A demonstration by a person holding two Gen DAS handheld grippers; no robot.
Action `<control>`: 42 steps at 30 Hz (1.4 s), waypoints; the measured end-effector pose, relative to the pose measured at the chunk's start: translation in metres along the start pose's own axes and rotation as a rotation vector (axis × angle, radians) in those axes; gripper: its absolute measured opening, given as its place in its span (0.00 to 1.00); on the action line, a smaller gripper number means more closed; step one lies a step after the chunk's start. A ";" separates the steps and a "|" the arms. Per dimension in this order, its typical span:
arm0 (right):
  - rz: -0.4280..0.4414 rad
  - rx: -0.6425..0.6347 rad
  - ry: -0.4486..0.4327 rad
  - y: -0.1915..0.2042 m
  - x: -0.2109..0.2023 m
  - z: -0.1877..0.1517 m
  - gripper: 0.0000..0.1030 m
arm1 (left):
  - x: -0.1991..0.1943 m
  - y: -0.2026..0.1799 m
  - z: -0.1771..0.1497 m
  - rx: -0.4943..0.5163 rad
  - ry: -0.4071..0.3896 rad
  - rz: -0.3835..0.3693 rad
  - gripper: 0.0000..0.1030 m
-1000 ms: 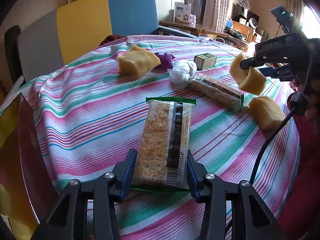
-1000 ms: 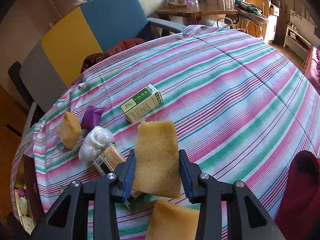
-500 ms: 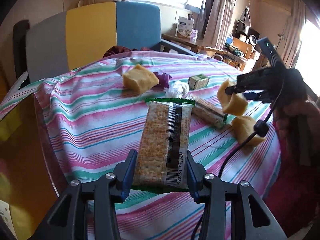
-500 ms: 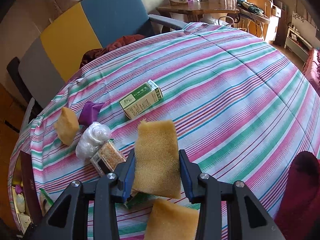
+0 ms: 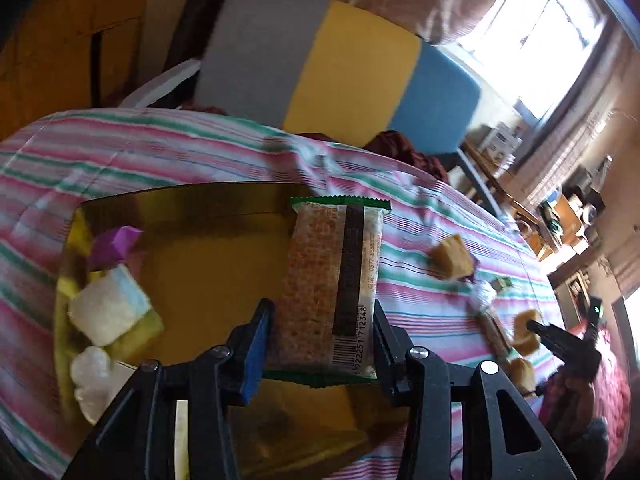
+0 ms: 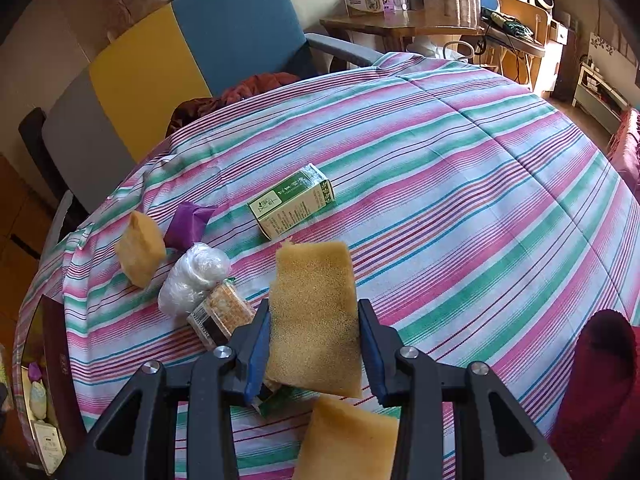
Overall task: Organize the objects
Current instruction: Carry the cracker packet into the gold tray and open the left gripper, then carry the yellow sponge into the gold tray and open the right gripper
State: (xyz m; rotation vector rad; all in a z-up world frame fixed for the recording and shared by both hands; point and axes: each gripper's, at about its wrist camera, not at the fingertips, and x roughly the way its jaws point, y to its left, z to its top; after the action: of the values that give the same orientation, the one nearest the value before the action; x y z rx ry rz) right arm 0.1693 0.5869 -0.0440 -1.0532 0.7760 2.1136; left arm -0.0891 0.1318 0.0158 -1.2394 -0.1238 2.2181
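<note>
The left gripper (image 5: 322, 344) is pinching one cracker packet (image 5: 332, 288) between its jaws, holding it above a gold-lined box (image 5: 192, 204) that is sitting on the striped tablecloth (image 5: 160, 148). The right gripper (image 6: 314, 346) is clamping one tan sponge (image 6: 314, 316) over the tablecloth. Two more sponges are lying there: one (image 6: 140, 248) at the far left, one (image 6: 348, 436) cut off behind the jaws. A second cracker packet (image 6: 222, 314) is lying partly hidden beside a white plastic wad (image 6: 194, 276), a purple pouch (image 6: 186, 226) and a single green carton (image 6: 292, 206). The box's contents are looking blurred: a purple piece (image 5: 114, 246) and pale lumps (image 5: 108, 312).
</note>
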 end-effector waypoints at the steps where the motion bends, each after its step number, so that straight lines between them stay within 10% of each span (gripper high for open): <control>1: 0.001 0.001 -0.002 0.000 0.000 0.000 0.39 | 0.006 0.018 0.007 -0.026 0.025 0.026 0.45; 8: 0.007 0.007 -0.001 -0.001 -0.001 0.000 0.39 | 0.055 0.102 0.021 -0.254 0.157 0.107 0.45; 17: 0.006 0.006 0.001 -0.001 0.000 0.000 0.39 | 0.078 0.112 0.034 -0.221 0.171 0.237 0.53; 28: 0.025 -0.073 -0.035 0.018 -0.010 -0.003 0.39 | -0.024 0.088 -0.010 -0.054 -0.089 0.336 0.59; 42: 0.472 -0.599 0.008 0.280 -0.057 -0.075 0.39 | -0.085 0.094 -0.072 0.002 -0.201 0.382 0.61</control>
State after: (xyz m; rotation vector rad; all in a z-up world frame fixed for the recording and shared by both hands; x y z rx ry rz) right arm 0.0185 0.3426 0.0274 -1.2658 0.4185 2.8553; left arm -0.0395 -0.0047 0.0057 -1.1081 0.0411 2.6691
